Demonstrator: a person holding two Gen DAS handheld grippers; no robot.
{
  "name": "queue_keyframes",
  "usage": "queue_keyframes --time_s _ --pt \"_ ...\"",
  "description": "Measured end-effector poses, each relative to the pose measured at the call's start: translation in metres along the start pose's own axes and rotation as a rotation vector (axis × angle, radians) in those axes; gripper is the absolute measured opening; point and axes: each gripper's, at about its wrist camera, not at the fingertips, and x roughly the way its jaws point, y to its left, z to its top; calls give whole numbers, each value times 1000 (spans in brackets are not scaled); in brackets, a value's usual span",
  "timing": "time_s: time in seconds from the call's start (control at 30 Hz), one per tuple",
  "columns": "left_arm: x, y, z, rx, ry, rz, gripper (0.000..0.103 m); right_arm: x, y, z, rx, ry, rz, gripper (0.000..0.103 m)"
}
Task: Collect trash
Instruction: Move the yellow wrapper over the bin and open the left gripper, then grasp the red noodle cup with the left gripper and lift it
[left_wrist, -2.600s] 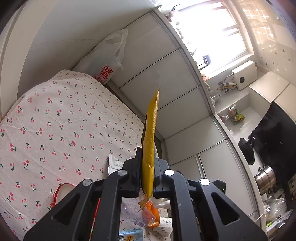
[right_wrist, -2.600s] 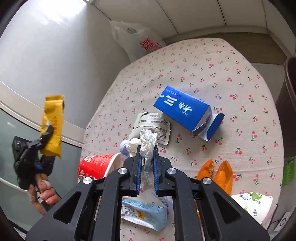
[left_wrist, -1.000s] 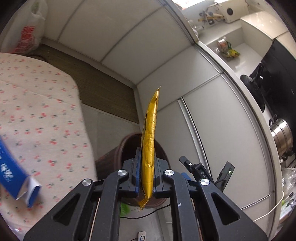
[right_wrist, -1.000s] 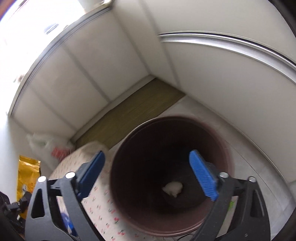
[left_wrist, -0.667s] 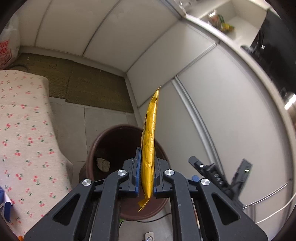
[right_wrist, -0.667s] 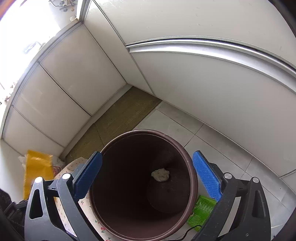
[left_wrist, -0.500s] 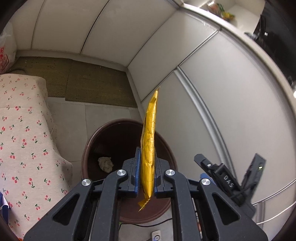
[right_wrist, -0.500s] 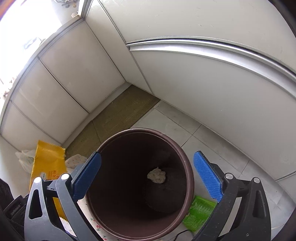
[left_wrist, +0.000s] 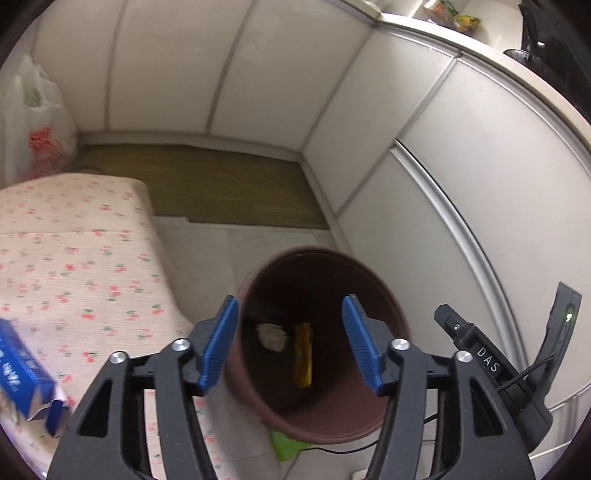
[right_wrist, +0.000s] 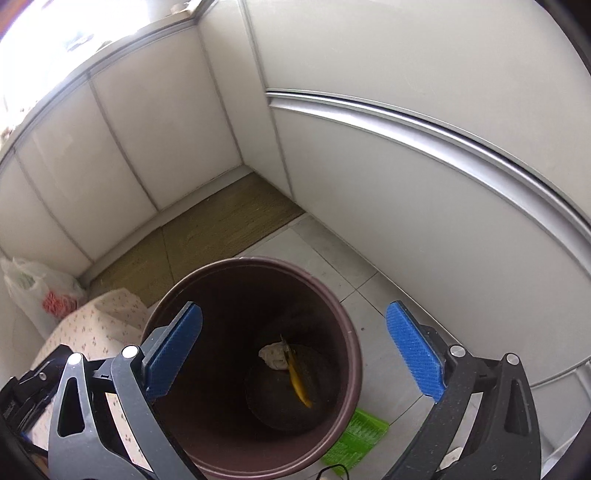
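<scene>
A brown round trash bin (left_wrist: 384, 295) stands on the tiled floor beside the table; it also shows in the right wrist view (right_wrist: 343, 317). Inside it lie a yellow wrapper (left_wrist: 303, 354) (right_wrist: 297, 380) and a crumpled white tissue (left_wrist: 272, 335) (right_wrist: 274, 355). My left gripper (left_wrist: 290, 343) is open and empty above the bin's mouth. My right gripper (right_wrist: 293, 356) is open and empty, also above the bin. A blue carton (left_wrist: 22, 376) lies on the table at the left.
The table with a cherry-print cloth (left_wrist: 74, 258) is left of the bin. A white plastic bag (left_wrist: 33, 122) sits in the corner. White cabinet panels (right_wrist: 406, 184) close in behind and right. A green item (right_wrist: 354, 435) lies on the floor by the bin.
My left gripper has opened and let go of the yellow wrapper, which now lies in the bin beside the tissue. The right gripper stays open over the bin.
</scene>
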Motion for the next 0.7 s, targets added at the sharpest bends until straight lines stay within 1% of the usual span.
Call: queue_keyframes --time_s 0.03,0.1,0.13,0.17,0.23,0.3,0.47,0.57,0.6,0.7 --pt "-4 5 -2 -4 -9 14 65 -1 4 -1 -16 -1 -2 96" --pt "-16 16 -7 -20 -30 51 68 -4 15 -4 -60 -7 -8 96" --pt "-22 22 -9 -29 -38 65 71 -6 23 -6 -87 -12 -7 96" --pt "-30 31 -12 -46 -50 83 76 -8 30 -9 -108 -14 0 96" --pt "-45 49 -18 -84 -70 113 79 -11 43 -14 -141 -12 24 96" --pt "-59 70 -25 -128 -80 137 79 -16 61 -22 -189 -10 54 96" --pt "-89 106 -48 -194 -92 201 80 -28 116 -46 -358 -10 121 96" --pt "-111 129 -62 -226 -109 245 80 -43 147 -68 -443 -20 184 96" --pt "-117 131 -64 -231 -113 255 80 -48 157 -77 -471 -23 210 96" --pt "-138 151 -77 -253 -132 299 80 -61 184 -103 -564 -23 253 96"
